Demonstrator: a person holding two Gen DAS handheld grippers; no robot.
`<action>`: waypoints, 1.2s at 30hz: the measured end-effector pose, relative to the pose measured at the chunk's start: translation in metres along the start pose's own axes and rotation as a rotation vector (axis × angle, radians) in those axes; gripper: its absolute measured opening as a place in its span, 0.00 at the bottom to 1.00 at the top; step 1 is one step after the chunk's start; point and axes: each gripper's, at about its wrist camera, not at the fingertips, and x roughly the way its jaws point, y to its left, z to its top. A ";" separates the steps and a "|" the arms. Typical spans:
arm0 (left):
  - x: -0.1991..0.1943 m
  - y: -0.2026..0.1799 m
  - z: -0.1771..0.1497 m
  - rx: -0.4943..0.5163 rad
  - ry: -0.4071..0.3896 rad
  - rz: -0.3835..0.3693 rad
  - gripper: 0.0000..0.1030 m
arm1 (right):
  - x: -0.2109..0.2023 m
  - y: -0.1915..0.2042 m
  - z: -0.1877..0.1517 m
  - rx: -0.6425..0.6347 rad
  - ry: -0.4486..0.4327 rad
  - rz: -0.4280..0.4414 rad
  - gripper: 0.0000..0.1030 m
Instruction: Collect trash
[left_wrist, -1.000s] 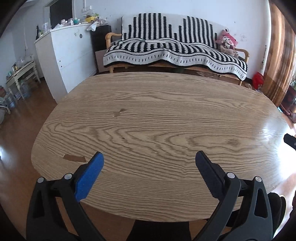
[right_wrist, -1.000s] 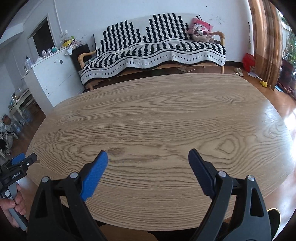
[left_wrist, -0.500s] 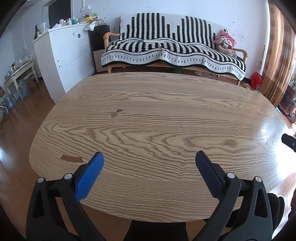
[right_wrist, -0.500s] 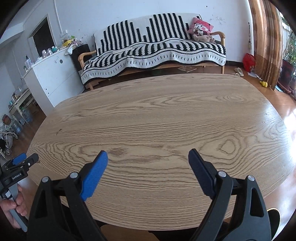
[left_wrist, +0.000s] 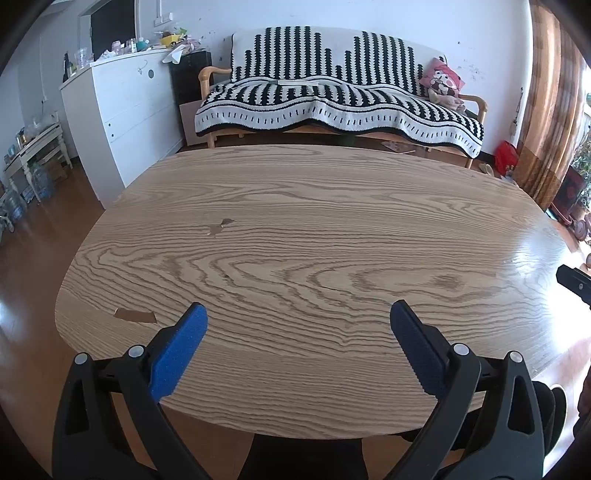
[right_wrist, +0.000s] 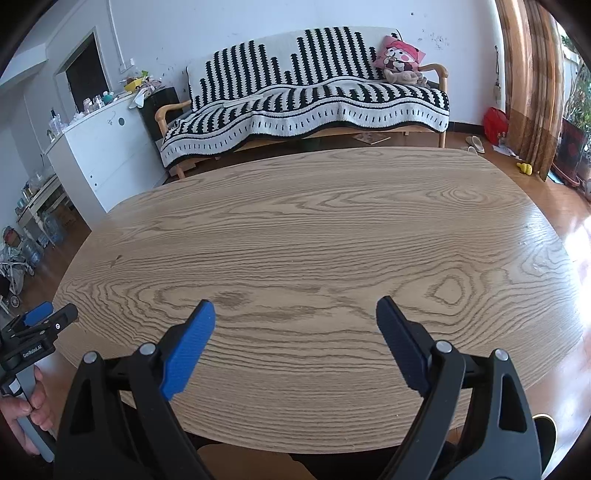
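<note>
No trash shows on the oval wooden table (left_wrist: 314, 229) in either view. Two brown marks on its top, one near the front left edge (left_wrist: 135, 315) and a small one further back (left_wrist: 221, 226), may be chipped veneer or scraps; I cannot tell which. My left gripper (left_wrist: 297, 323) is open and empty above the table's near edge. My right gripper (right_wrist: 295, 321) is open and empty above the near edge too. The left gripper also shows at the left edge of the right wrist view (right_wrist: 37, 325), held in a hand.
A sofa with a black-and-white striped blanket (left_wrist: 332, 99) stands behind the table. A white cabinet (left_wrist: 110, 110) with clutter on top is at the back left. Curtains (left_wrist: 546, 110) and a red bag (left_wrist: 506, 157) are at the right. The wooden floor surrounds the table.
The left wrist view has shifted slightly, so the table and sofa sit a little further left and back. Both grippers stay open and empty.
</note>
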 end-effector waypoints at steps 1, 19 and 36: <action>0.000 -0.001 0.000 0.000 0.000 -0.002 0.93 | 0.000 0.000 0.000 0.001 0.000 0.000 0.83; -0.005 -0.006 -0.002 -0.001 0.001 -0.012 0.93 | -0.004 -0.002 0.000 0.006 -0.004 -0.003 0.84; -0.006 -0.007 0.000 -0.002 0.006 -0.023 0.93 | -0.005 -0.006 0.000 0.006 -0.004 -0.009 0.84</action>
